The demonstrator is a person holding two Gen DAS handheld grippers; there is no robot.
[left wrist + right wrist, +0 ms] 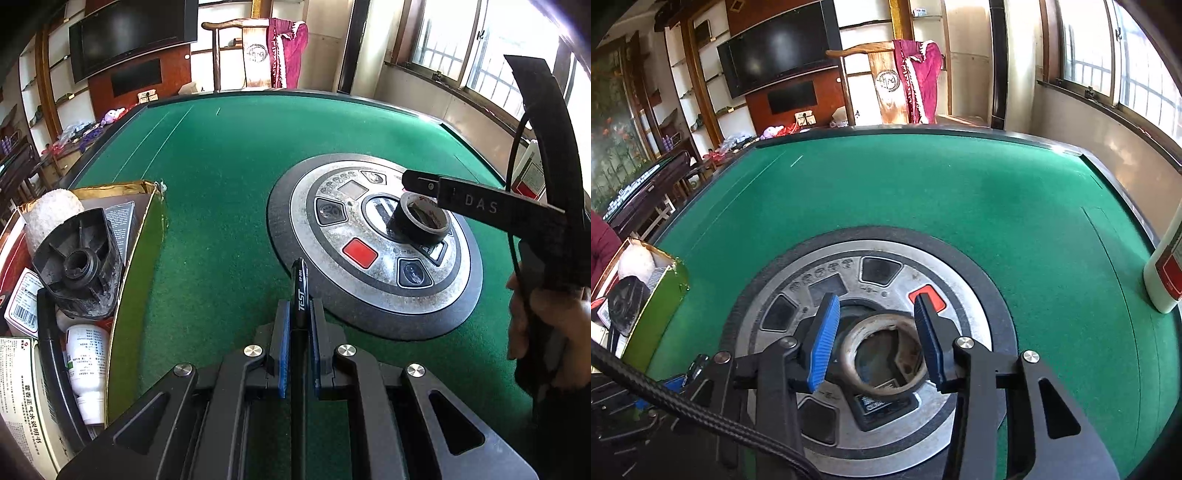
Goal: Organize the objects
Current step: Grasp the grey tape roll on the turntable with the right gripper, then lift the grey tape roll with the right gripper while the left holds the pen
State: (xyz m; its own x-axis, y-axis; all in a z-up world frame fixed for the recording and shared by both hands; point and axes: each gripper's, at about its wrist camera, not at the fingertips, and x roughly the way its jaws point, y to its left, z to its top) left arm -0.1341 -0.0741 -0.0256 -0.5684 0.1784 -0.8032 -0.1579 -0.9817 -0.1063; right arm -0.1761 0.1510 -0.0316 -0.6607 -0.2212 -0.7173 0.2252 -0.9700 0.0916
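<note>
- The left gripper, at the bottom centre of the left wrist view, has its blue-padded jaws clamped together on a slim black pen with white lettering. The pen pokes forward past the pads, so a knock on its tip could twist it out of the grip.
- At the lower left of that view stands an open gold-lined cardboard box, already crowded with a black plastic hub, a white bottle and leaflets. Little room appears left, so a pen dropped in could catch on the clutter or tip over the wall.
- The right gripper, in the lower middle of the right wrist view, has its jaws apart, one on each side of a black roll of tape with a pale inner ring. Neither pad visibly presses on it.
- The roll sits on the round silver control panel set in the green felt table. An off-centre squeeze could make it slide or flip.
- A white bottle with a red label stands at the right edge, near enough, I judge, for a careless swing to topple it.
</note>
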